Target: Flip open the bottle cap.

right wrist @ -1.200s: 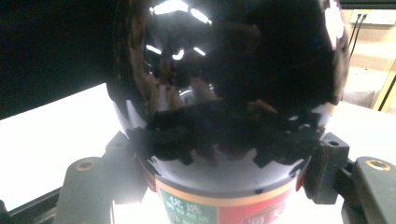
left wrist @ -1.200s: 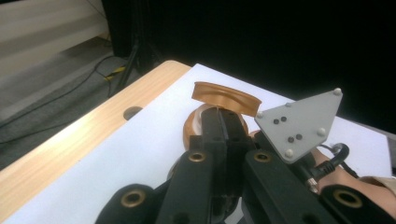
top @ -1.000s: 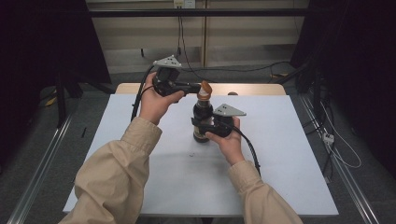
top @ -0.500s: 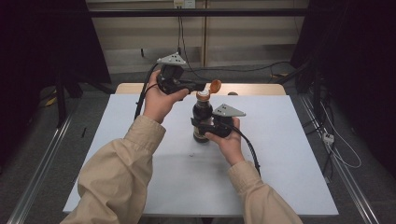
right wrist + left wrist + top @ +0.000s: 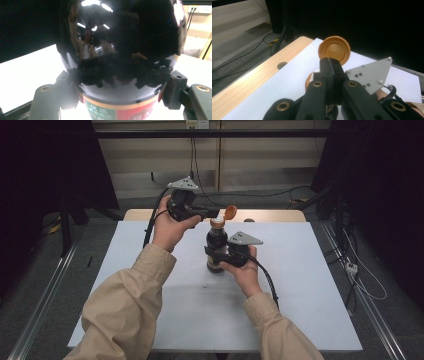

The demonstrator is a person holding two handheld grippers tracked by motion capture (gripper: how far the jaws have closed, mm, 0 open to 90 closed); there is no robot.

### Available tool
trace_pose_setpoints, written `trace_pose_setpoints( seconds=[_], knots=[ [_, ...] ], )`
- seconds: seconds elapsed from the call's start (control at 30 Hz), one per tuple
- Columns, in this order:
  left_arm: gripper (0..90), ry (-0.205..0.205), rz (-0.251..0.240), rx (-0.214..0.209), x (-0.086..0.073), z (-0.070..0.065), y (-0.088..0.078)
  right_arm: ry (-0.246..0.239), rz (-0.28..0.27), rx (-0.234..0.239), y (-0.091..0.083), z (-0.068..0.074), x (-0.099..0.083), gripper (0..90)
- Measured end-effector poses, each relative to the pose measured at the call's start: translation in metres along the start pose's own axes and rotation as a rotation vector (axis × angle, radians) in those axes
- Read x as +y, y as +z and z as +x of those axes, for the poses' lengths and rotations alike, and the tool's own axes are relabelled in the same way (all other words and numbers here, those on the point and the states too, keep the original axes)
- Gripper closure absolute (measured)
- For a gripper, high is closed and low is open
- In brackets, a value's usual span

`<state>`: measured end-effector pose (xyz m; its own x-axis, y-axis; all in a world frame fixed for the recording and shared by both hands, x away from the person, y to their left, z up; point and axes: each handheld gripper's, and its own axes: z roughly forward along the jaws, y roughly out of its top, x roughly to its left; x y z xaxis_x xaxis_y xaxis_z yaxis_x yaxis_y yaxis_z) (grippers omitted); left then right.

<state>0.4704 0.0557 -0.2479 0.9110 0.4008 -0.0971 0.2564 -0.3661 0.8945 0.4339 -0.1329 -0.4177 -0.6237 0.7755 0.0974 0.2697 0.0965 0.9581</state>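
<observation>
Orange flip cap (image 5: 230, 212) hangs open at top of dark bottle (image 5: 217, 247); bottle stands upright mid bench (image 5: 310, 285), long axis up-down

High view: left hand-held gripper (image 5: 216, 213) beside cap, nearer to it, jaws pressed together, nothing seen between; right hand-held gripper (image 5: 214, 255) clamps bottle body from right

Left gripper view: shut jaws point at cap (image 5: 334, 49), cap just past tips, tilted back

Right gripper view: bottle (image 5: 120, 50) tight between both pads, label low, held steady for cap work
</observation>
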Motion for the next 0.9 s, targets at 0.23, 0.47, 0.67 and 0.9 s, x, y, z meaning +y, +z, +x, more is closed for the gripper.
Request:
trace_pose_setpoints(
  seconds=[0.23, 0.47, 0.67, 0.9],
  knots=[
    [90.0, -0.003, -0.001, -0.007, 0.000, 0.000, -0.005, 0.001, 0.003, -0.002, 0.000, 0.000, 0.000, 29.2],
    [86.7, -0.013, -0.018, 0.007, -0.004, 0.004, -0.015, 0.009, 0.008, -0.004, -0.001, 0.000, 0.000, 28.5],
    [72.2, -0.035, -0.011, 0.045, -0.013, 0.009, -0.018, 0.030, 0.009, -0.006, -0.001, 0.001, 0.000, 27.4],
    [63.4, -0.047, -0.021, 0.064, -0.021, 0.011, -0.021, 0.040, 0.018, 0.005, -0.001, -0.001, 0.000, 26.8]
  ],
)
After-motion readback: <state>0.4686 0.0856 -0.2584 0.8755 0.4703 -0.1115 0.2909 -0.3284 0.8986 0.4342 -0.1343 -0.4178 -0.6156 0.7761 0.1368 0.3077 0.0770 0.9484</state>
